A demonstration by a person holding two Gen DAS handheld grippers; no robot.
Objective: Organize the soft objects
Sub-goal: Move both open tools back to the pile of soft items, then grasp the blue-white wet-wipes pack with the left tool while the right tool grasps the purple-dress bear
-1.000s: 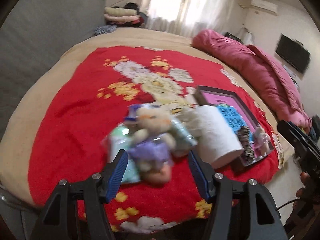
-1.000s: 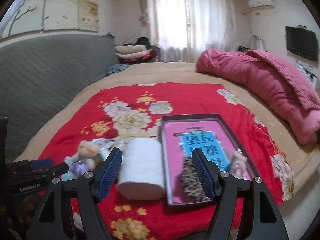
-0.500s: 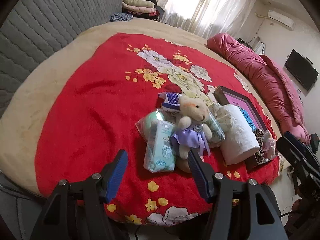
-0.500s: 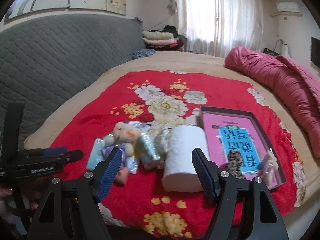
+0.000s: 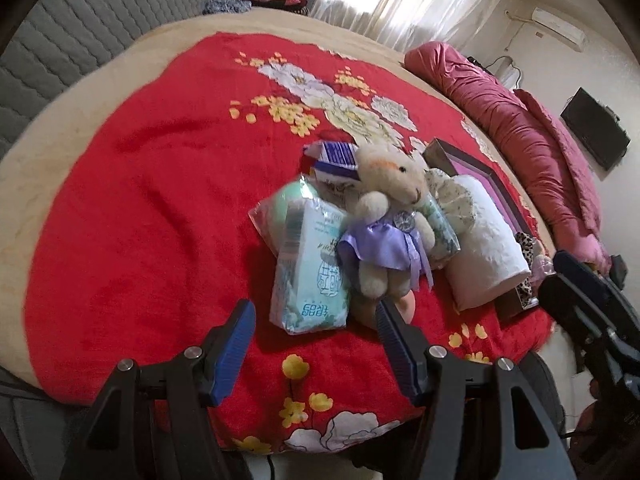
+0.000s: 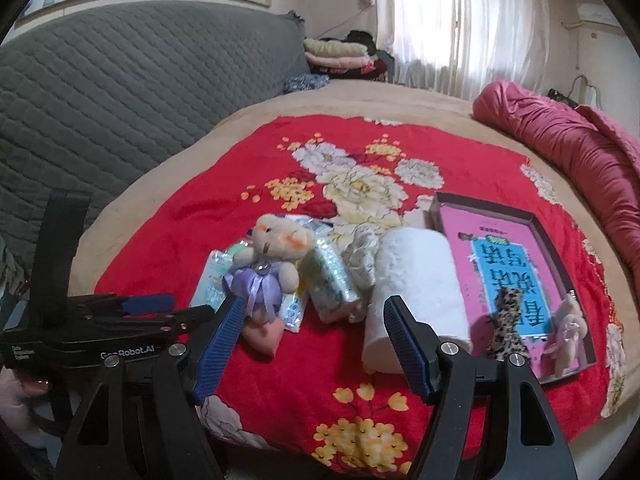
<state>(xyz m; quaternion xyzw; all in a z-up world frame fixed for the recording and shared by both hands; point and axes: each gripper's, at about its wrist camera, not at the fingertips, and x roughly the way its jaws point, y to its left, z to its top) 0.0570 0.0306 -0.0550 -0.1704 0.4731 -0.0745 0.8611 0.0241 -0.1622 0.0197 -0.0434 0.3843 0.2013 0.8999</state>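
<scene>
Ahead of the left jaws, a cream plush bear in a lilac satin dress (image 5: 394,216) covers most of the pink heart-shaped cushion (image 5: 408,304) under it and the upper parts of the pale blue plastic tissue packs (image 5: 310,264). Right of those jaws, the white paper roll (image 5: 486,248) hides the near rim of the dark-framed pink tray (image 5: 476,160). The leopard-print fabric piece (image 6: 506,320) beyond the right jaws is too small to identify.
</scene>
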